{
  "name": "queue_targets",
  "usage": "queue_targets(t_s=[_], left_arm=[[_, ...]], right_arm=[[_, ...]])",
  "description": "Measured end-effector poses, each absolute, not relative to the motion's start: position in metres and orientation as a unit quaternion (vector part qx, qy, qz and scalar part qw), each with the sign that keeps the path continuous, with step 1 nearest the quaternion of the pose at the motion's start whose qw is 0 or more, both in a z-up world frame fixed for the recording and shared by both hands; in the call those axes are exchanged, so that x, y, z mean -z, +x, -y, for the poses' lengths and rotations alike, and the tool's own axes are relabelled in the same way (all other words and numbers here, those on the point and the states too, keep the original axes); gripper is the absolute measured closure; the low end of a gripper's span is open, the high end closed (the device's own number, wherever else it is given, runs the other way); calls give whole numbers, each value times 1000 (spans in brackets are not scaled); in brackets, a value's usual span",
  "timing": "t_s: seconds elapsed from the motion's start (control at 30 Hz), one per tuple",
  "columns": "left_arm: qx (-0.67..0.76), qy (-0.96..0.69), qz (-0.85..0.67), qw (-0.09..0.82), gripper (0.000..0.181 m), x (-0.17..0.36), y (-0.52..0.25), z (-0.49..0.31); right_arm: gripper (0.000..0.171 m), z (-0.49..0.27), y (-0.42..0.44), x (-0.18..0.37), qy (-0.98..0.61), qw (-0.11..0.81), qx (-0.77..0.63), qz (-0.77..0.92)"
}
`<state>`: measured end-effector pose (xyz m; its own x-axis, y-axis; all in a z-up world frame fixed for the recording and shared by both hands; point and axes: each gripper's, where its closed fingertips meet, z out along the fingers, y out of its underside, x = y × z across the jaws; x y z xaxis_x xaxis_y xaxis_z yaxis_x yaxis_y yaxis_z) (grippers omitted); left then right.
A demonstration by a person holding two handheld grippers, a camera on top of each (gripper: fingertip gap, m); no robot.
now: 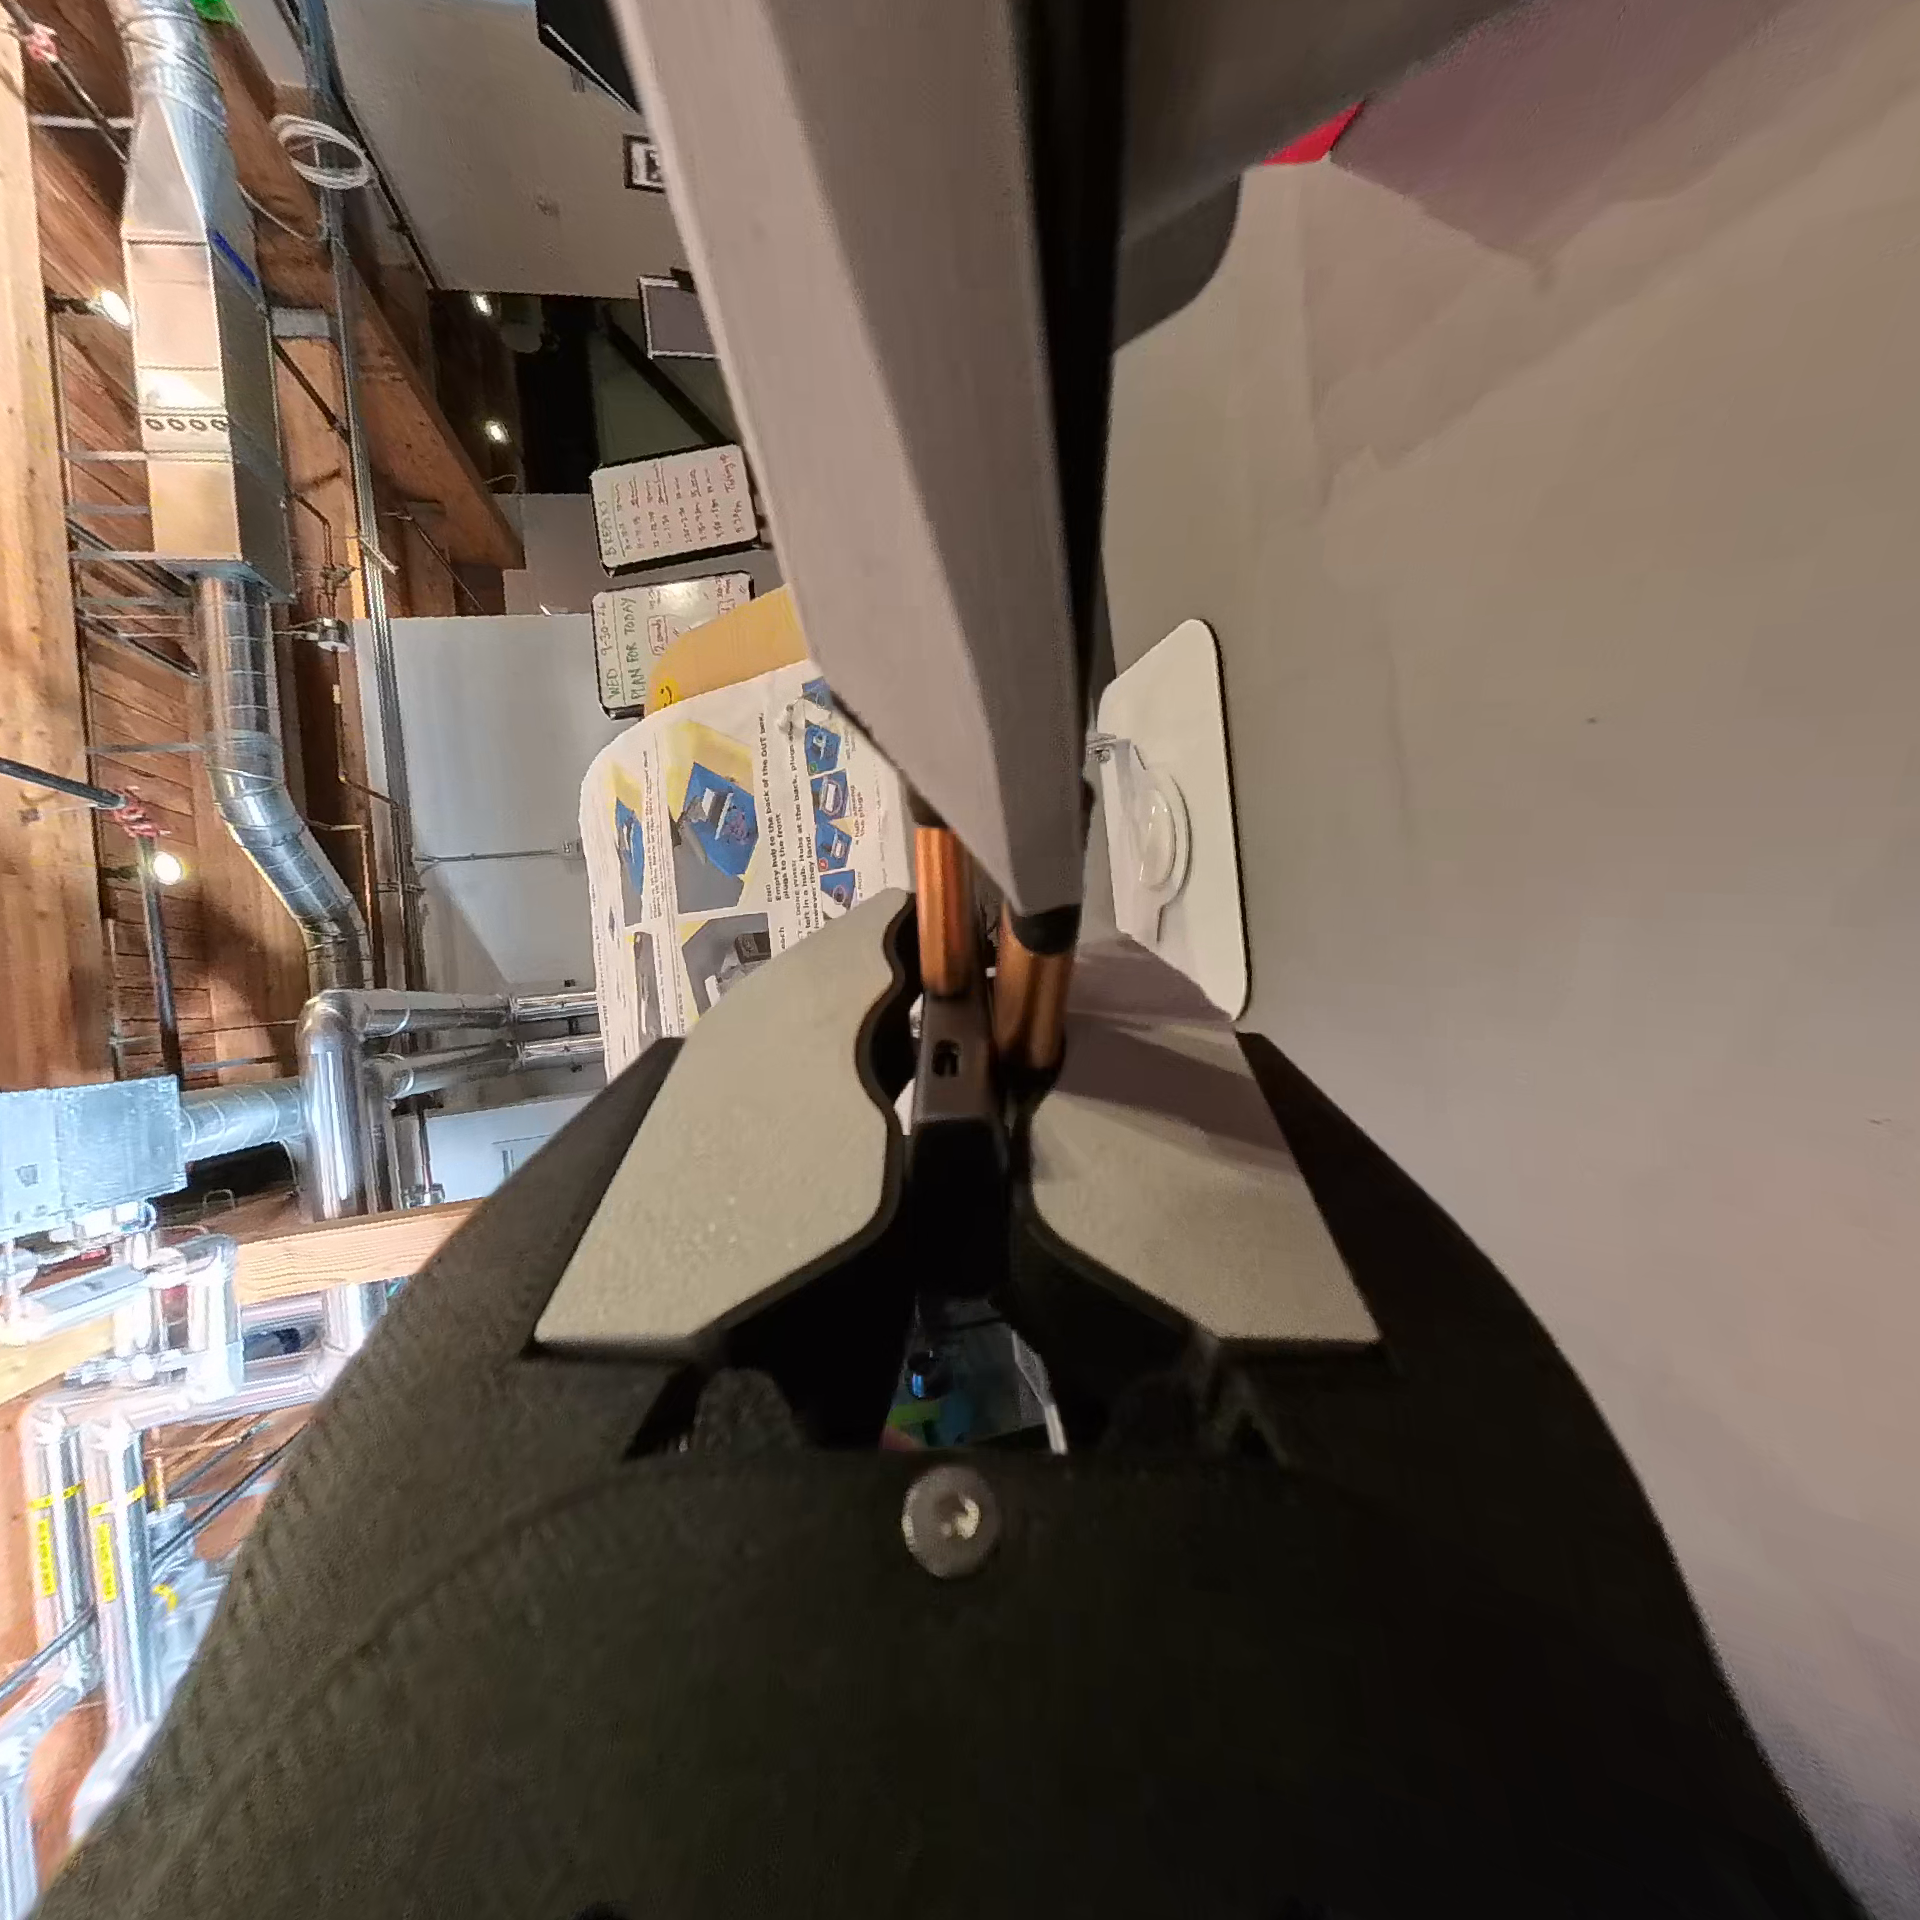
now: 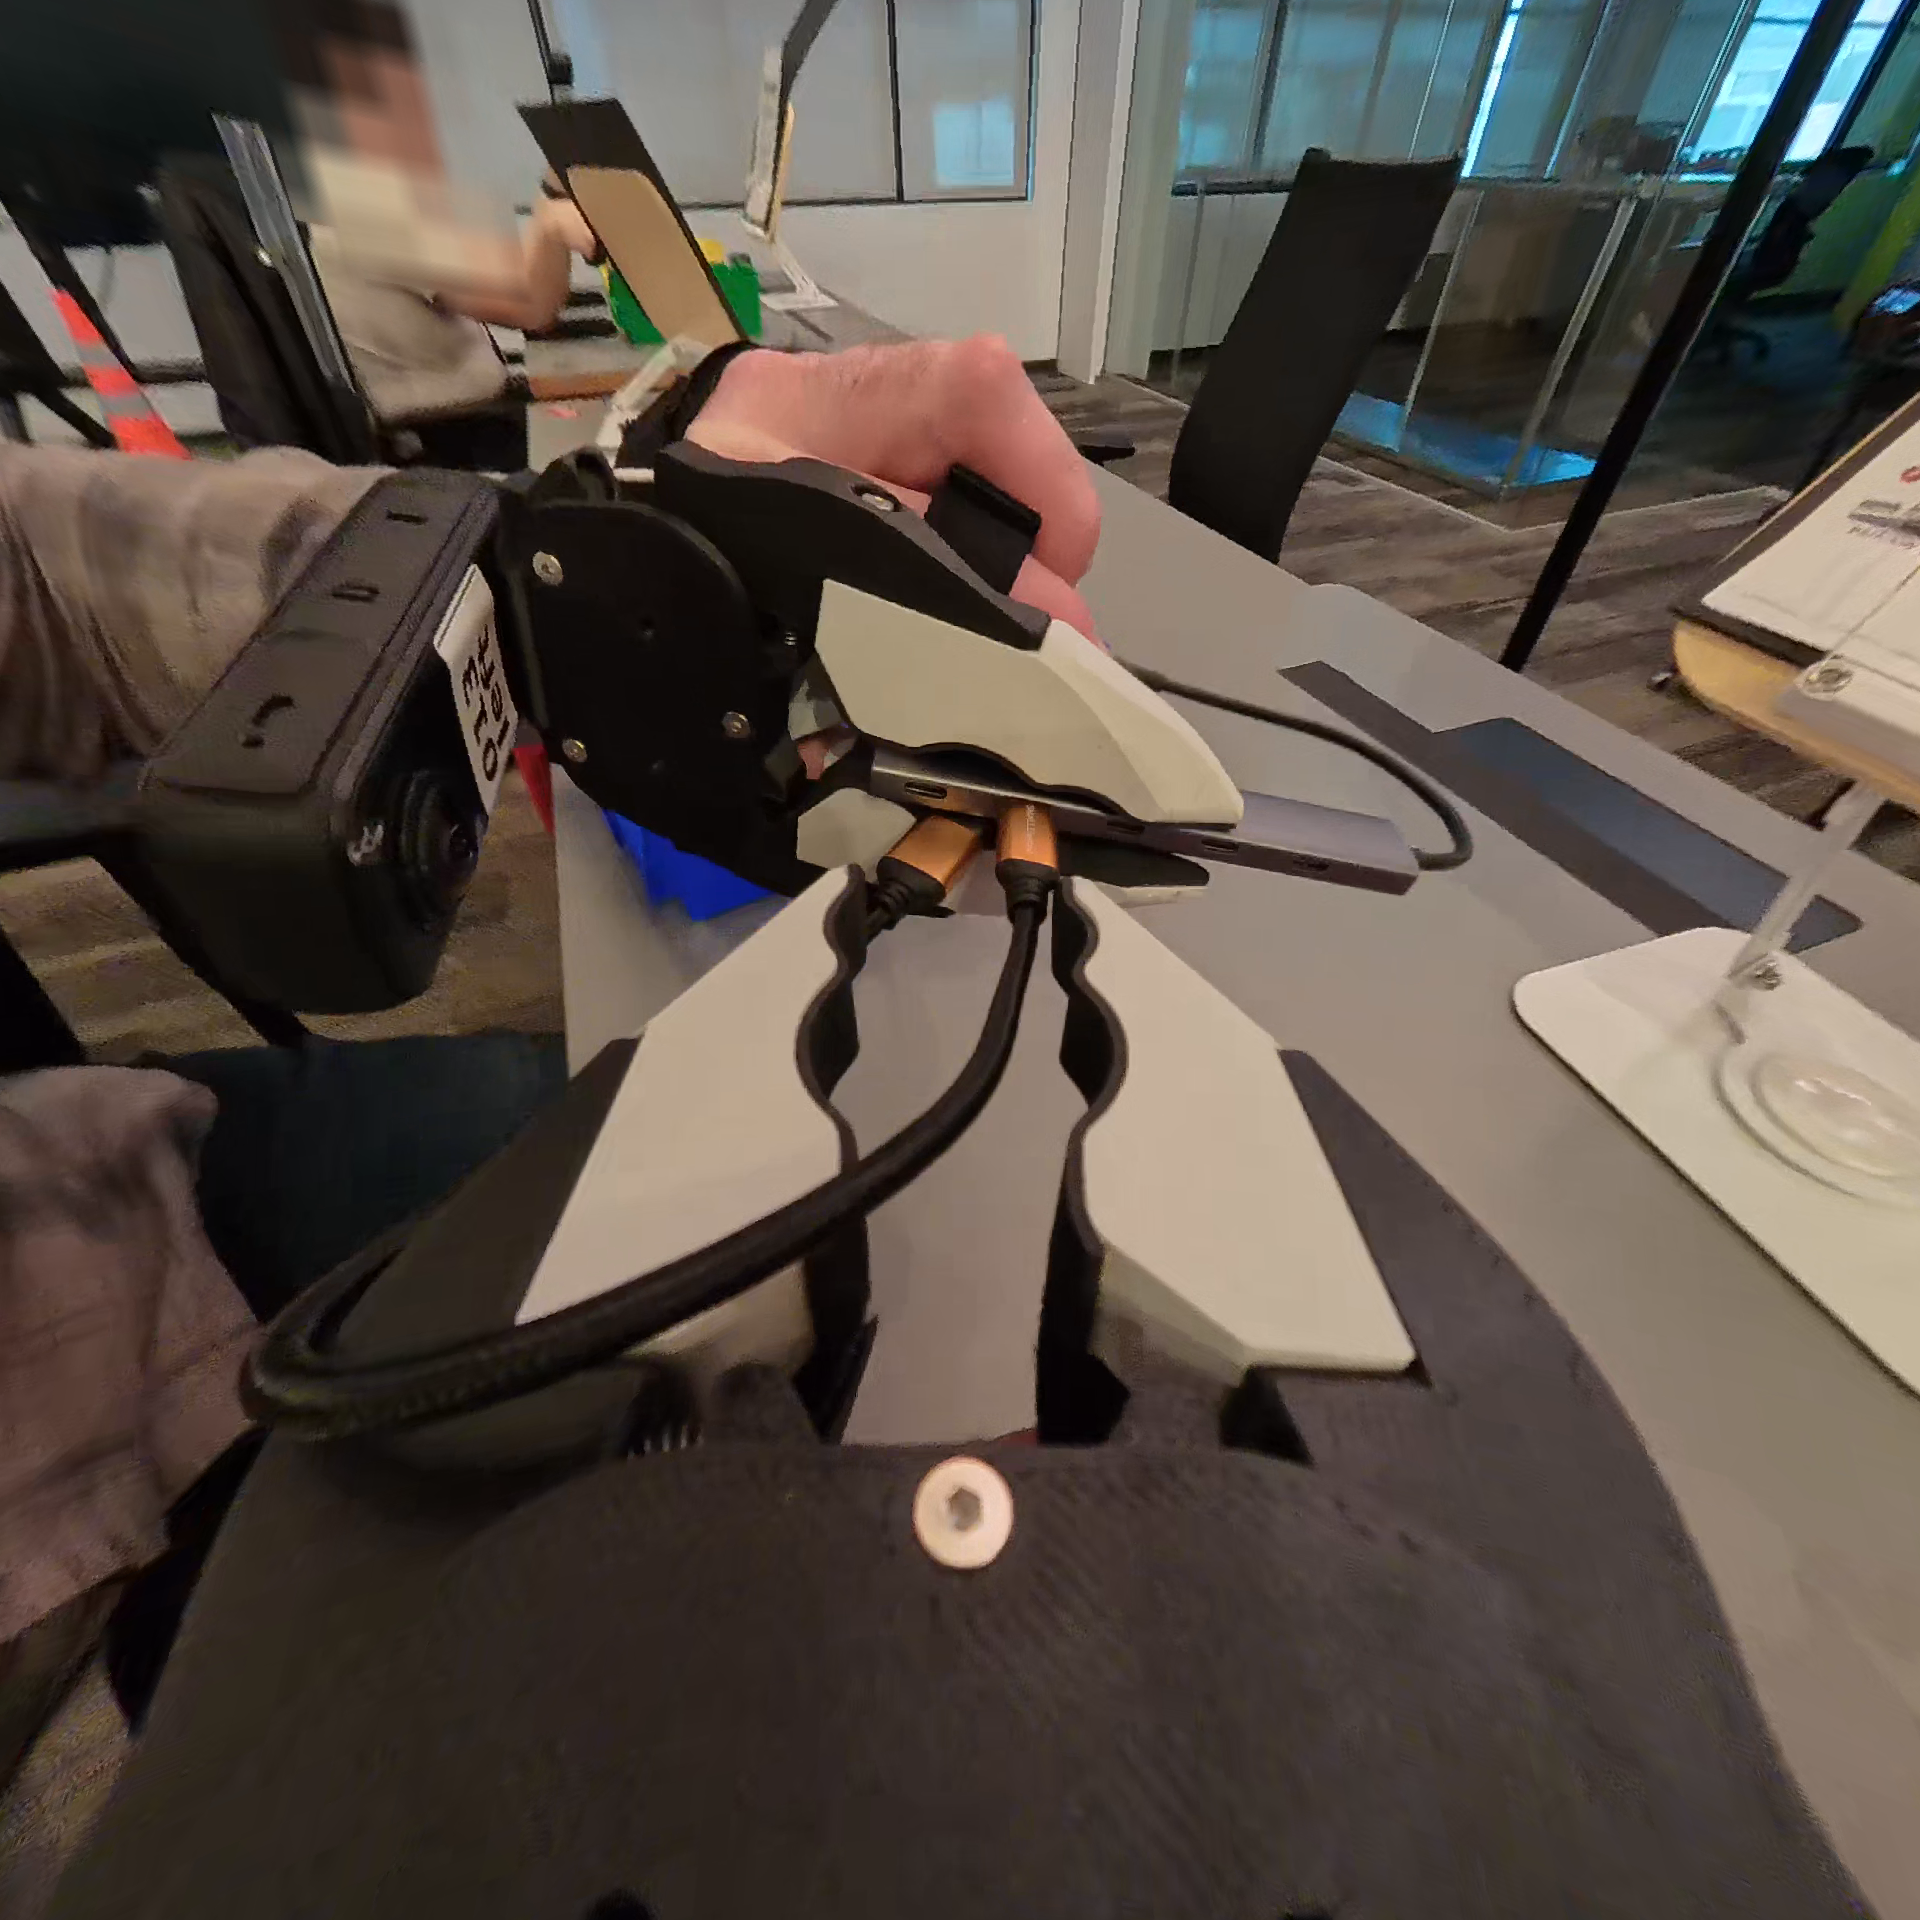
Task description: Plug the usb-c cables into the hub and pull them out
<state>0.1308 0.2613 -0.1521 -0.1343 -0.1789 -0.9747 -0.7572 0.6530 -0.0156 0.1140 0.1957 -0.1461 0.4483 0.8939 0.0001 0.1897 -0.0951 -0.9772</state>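
Note:
My left gripper (image 1: 977,997) is shut on the grey USB-C hub (image 1: 951,1081), seen edge-on between its pads. In the right wrist view the left gripper (image 2: 1216,836), held by a hand, clamps the hub (image 2: 1320,836) just above the table. Two copper-coloured USB-C plugs (image 2: 930,847) (image 2: 1027,831) sit in the hub's near edge; they also show in the left wrist view (image 1: 940,904). My right gripper (image 2: 961,914) is open, its fingertips on either side of the plugs. A black cable (image 2: 727,1247) runs between its fingers and over the left one. One right finger (image 1: 883,468) fills the top of the left wrist view.
A white base with a clear stand (image 2: 1662,1049) sits on the grey table (image 2: 1455,1195) at the right, holding a board with paper (image 2: 1818,582). The hub's own thin cable (image 2: 1351,748) loops behind it. A black chair (image 2: 1309,332) and a seated person are beyond the table. Left tips to right tips: about 6 cm.

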Motion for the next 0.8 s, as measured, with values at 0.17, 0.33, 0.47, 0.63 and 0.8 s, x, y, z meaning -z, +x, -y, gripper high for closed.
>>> queue_targets(t_s=[0.17, 0.33, 0.47, 0.63, 0.8], left_arm=[[-256, -358, -699, 564, 168, 152, 128, -269], [-254, -366, -700, 558, 168, 153, 125, -272], [-253, -368, -701, 556, 169, 155, 125, -271], [-246, -380, -691, 563, 168, 154, 124, -271], [-244, -375, -693, 565, 168, 153, 128, -268]], right_arm=[[141, -206, 122, 138, -660, 580, -257, 403], [146, -196, 118, 138, -647, 567, -258, 439], [142, -196, 113, 140, -651, 556, -275, 438], [140, -192, 113, 139, -645, 554, -292, 439], [138, -188, 114, 139, -649, 538, -293, 451]])
